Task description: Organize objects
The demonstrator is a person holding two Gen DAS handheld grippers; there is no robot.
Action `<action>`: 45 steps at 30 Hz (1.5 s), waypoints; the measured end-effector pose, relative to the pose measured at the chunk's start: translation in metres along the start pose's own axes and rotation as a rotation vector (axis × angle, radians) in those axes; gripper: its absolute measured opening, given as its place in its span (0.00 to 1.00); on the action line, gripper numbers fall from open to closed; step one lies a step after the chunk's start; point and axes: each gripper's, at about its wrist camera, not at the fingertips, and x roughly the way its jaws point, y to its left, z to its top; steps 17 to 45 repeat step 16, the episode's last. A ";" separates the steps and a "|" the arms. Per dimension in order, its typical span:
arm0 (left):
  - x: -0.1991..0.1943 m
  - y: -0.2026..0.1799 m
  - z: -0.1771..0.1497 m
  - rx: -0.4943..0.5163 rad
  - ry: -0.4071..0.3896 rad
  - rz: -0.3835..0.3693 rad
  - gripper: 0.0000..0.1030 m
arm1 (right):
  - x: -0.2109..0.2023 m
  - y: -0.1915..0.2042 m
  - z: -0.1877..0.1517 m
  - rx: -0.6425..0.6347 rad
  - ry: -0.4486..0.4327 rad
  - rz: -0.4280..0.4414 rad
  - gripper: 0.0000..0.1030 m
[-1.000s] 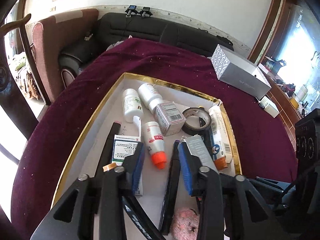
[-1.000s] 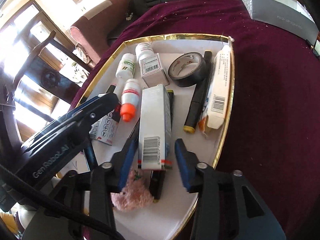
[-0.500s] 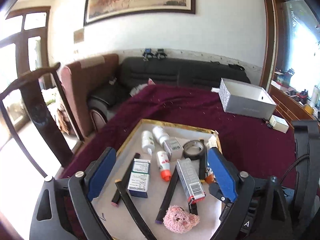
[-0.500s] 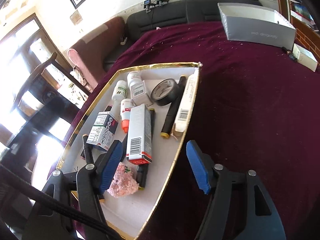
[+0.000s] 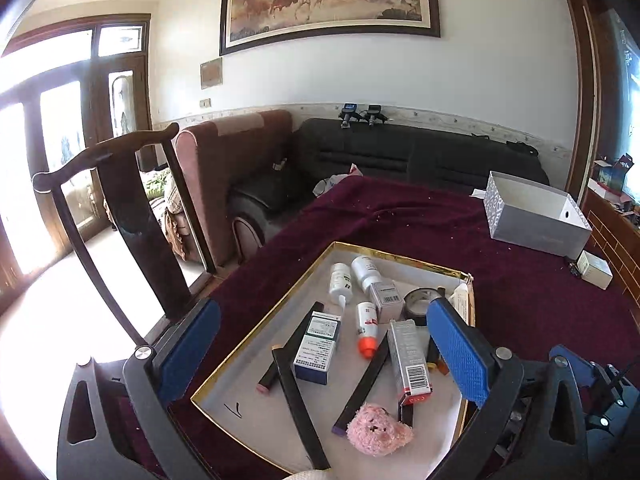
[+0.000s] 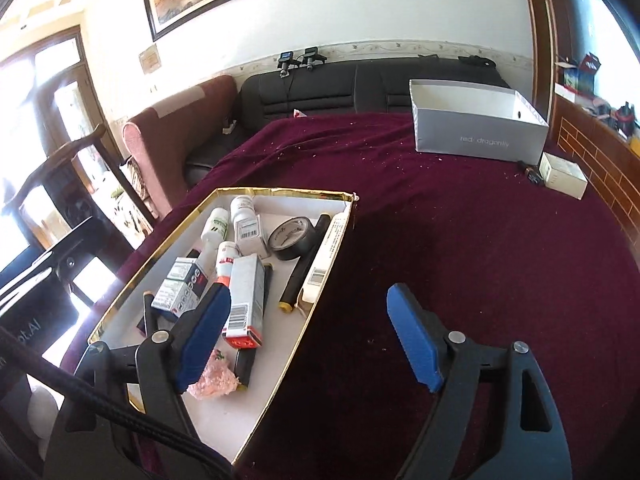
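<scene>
Left gripper (image 5: pixel 324 354) spread wide above the gold-rimmed tray (image 5: pixel 256 330), gripping nothing. Right gripper (image 6: pixel 308 336) likewise wide and unloaded, over the tray's right rim (image 6: pixel 316 300). In the tray: bottles (image 5: pixel 340 278) at the far end, tape roll (image 6: pixel 290 238) near the right rim, boxes (image 5: pixel 410 360) mid-tray, pink toy (image 5: pixel 378 434) at the near end. Grey box (image 6: pixel 480 124) at the table's (image 6: pixel 460 240) far right corner.

Maroon-clothed table (image 6: pixel 460 240), gold-rimmed tray (image 6: pixel 280 193), grey open box (image 6: pixel 480 136), small white box (image 6: pixel 563 175)

Three white bottles (image 5: pixel 340 279), four cartons (image 5: pixel 409 356), one tape roll (image 5: pixel 419 307), one plush toy (image 5: pixel 378 435)
</scene>
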 end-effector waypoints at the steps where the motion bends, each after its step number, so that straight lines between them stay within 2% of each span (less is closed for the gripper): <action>1: 0.001 0.000 0.000 0.002 0.003 0.005 0.99 | 0.000 0.001 -0.001 -0.006 0.002 0.001 0.79; 16: 0.006 0.023 -0.008 -0.034 0.043 0.025 0.99 | 0.010 0.029 -0.006 -0.094 0.035 -0.044 0.79; 45: 0.006 0.023 -0.008 -0.034 0.043 0.025 0.99 | 0.010 0.029 -0.006 -0.094 0.035 -0.044 0.79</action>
